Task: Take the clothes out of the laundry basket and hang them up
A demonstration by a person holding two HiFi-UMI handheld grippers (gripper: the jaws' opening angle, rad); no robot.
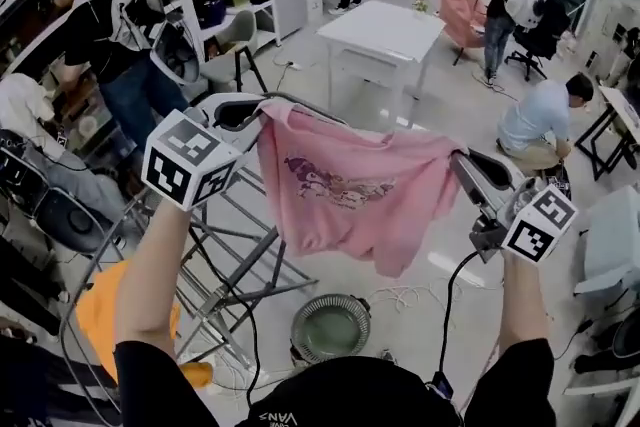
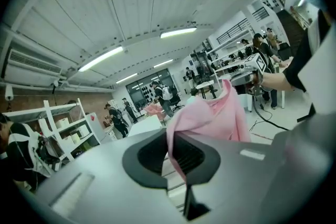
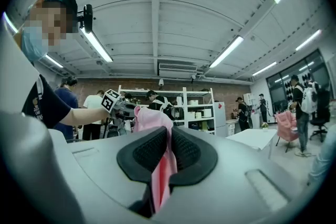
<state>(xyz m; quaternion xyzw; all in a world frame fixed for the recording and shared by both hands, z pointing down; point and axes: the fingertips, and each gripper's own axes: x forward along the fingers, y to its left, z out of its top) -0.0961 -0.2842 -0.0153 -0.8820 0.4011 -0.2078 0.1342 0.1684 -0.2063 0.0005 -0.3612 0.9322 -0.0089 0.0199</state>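
While I am holding the pink shirt (image 1: 350, 190) up in front of me, my left gripper (image 1: 252, 112) is pinching one upper corner and my right gripper (image 1: 462, 163) is pinching the other, both pairs of jaws clamped on folds of cloth. It is hanging spread between the two tongs, sagging in the middle. I am judging it light, soft and floppy, so it is going to droop wherever it is unsupported; gripping it wide apart along the top edge is serving best. Below the tongs the laundry basket (image 1: 330, 327) is sitting on the floor, with the drying rack (image 1: 235, 260) under the left one. Beyond them a white table (image 1: 385, 30) is standing.
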